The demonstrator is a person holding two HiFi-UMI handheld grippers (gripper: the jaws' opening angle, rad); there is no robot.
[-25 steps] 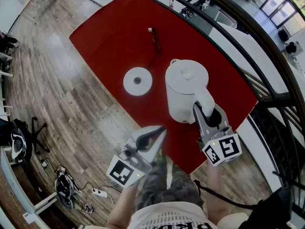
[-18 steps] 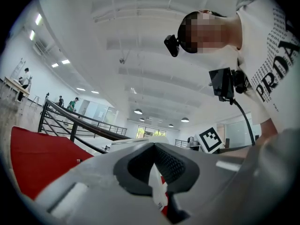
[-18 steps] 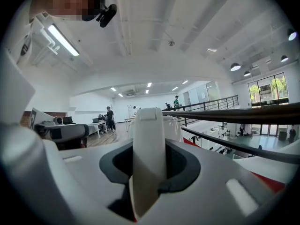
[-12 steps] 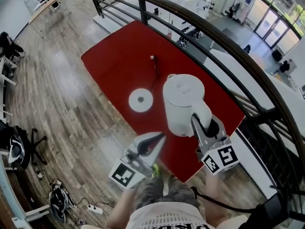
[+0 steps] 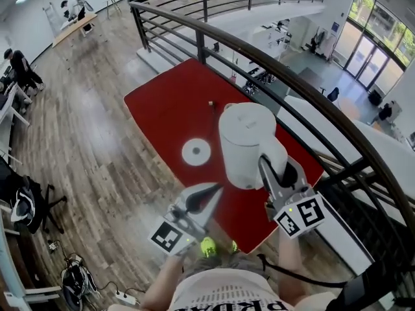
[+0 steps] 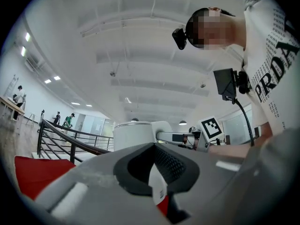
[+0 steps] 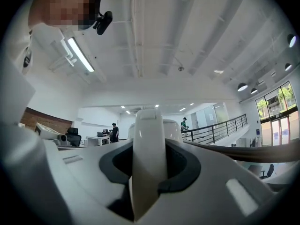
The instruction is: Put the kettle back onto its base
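In the head view the white kettle (image 5: 248, 141) hangs above the red table (image 5: 162, 109), to the right of its round white base (image 5: 196, 151), which lies flat on the cloth. My right gripper (image 5: 280, 168) is shut on the kettle's handle (image 7: 149, 144), which fills the gap between its jaws in the right gripper view. My left gripper (image 5: 216, 189) floats below and left of the kettle, jaws slightly apart and empty; through them the left gripper view shows the kettle (image 6: 133, 135) and red cloth.
A black metal railing (image 5: 285, 76) runs just beyond the table, with a lower floor behind it. A small plug on a cord (image 5: 211, 103) lies on the table's far side. Wooden floor surrounds the table; a chair (image 5: 26, 203) and cables lie at left.
Both grippers have risen, the right one carrying the kettle up off the table. The table and base now look smaller and farther below, and more of the railing shows.
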